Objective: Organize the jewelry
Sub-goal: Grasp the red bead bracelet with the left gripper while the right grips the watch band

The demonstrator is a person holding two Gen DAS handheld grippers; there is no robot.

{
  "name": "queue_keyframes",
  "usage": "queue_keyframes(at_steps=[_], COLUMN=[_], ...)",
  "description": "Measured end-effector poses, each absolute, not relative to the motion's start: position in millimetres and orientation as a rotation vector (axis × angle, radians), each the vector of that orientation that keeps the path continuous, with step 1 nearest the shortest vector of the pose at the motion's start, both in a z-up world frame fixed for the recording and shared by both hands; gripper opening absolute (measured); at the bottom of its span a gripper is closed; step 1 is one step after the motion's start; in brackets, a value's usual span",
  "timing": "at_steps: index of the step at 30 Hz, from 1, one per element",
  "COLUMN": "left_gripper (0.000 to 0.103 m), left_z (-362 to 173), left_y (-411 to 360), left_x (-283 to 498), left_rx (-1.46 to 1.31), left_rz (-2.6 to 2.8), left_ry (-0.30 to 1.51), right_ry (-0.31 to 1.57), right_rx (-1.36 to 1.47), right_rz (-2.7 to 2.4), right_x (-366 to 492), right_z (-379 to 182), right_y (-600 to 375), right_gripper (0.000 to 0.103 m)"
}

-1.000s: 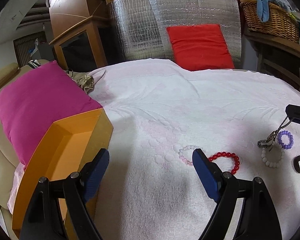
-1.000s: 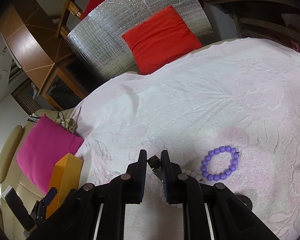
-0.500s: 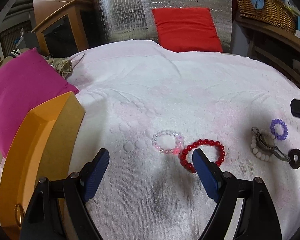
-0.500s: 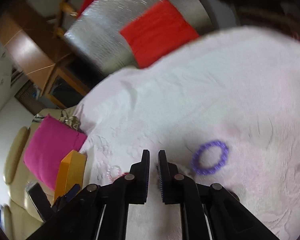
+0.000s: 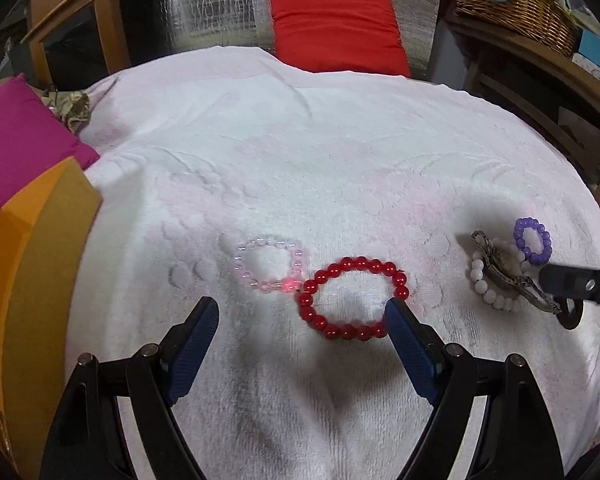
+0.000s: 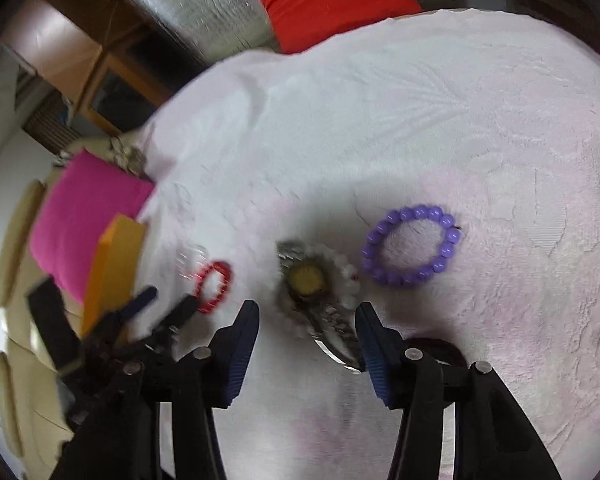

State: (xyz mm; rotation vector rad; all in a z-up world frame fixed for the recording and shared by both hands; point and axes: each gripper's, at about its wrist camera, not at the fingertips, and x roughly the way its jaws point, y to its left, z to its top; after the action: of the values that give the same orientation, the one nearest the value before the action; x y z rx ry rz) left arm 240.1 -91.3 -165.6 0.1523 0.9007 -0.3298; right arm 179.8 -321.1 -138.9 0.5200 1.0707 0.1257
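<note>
A red bead bracelet (image 5: 352, 298) lies on the white towel (image 5: 300, 140), touching a pale pink bracelet (image 5: 270, 264). My left gripper (image 5: 302, 316) hovers open over the red bracelet's near side, its right pad at the beads. Further right, a metal watch (image 6: 308, 280) with a yellow face lies across a white bead bracelet (image 6: 350, 276), beside a purple bracelet (image 6: 410, 246). My right gripper (image 6: 308, 314) is just above the watch band, jaws opening, pads not pressing on it. A dark ring (image 5: 570, 314) lies partly under it.
An orange box (image 5: 32, 280) stands open at the towel's left edge, next to a magenta cushion (image 5: 16, 136). A red cushion (image 5: 336, 28) leans on silver foil at the back. A wicker basket (image 5: 512, 4) sits on a wooden shelf at the back right.
The watch hung from my shut right gripper; now it lies on the white bracelet and those jaws have spread. My left gripper has dropped closer to the red bracelet.
</note>
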Motion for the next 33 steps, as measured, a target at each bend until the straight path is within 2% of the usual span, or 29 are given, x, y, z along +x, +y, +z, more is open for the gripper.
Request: queue_keyframes(at_steps=[2,5,7,8,10,11,13,15,33], left_gripper=[0.083,0.069,0.051,0.047,0.037,0.034,0.018,0.01,0.009], left_z=[-169.5,-173.3,-174.6,-177.2,-179.9,-179.5,-179.1,-178.9,-166.0], left_y=[-92.7,-94.8,-95.2,-95.4,-96.5,-97.8,-100.7,-103.1,-70.3], left_x=[243.6,246.0,248.3,250.2,252.5,251.9,250.1,247.2,210.2], left_rx=[0.147,0.139,0.138,0.138,0.124,0.129,0.141,0.154,0.212], left_rz=[-0.344,-0.383,-0.39,-0.399,-0.419,-0.426,-0.44,-0.459,-0.533], left_ry=[0.913,0.918,0.923,0.936,0.947,0.94,0.937,0.94,0.932], right_ry=[1.08,1.084,1.083,1.082,1.098,1.101,1.102,1.109,1.221], right_rx=[0.5,0.435,0.372,0.354,0.314,0.297,0.266,0.275,0.345], right_rz=[0.125,0.14,0.15,0.155,0.171,0.17,0.177,0.198,0.328], right_x=[181.1,180.1,178.1,177.6,177.2,175.5,172.5,168.8,150.0], right_z=[-143.1,-144.4,-144.3,-143.9,-145.3,-145.4,-144.3,-142.6,-149.2], right_y=[-320.0,-314.1,-307.4,-304.3,-297.3,-295.3,-292.1,-292.4,-271.4], right_gripper=[0.053,0.054,0.052,0.05,0.026,0.024,0.015,0.015,0.014])
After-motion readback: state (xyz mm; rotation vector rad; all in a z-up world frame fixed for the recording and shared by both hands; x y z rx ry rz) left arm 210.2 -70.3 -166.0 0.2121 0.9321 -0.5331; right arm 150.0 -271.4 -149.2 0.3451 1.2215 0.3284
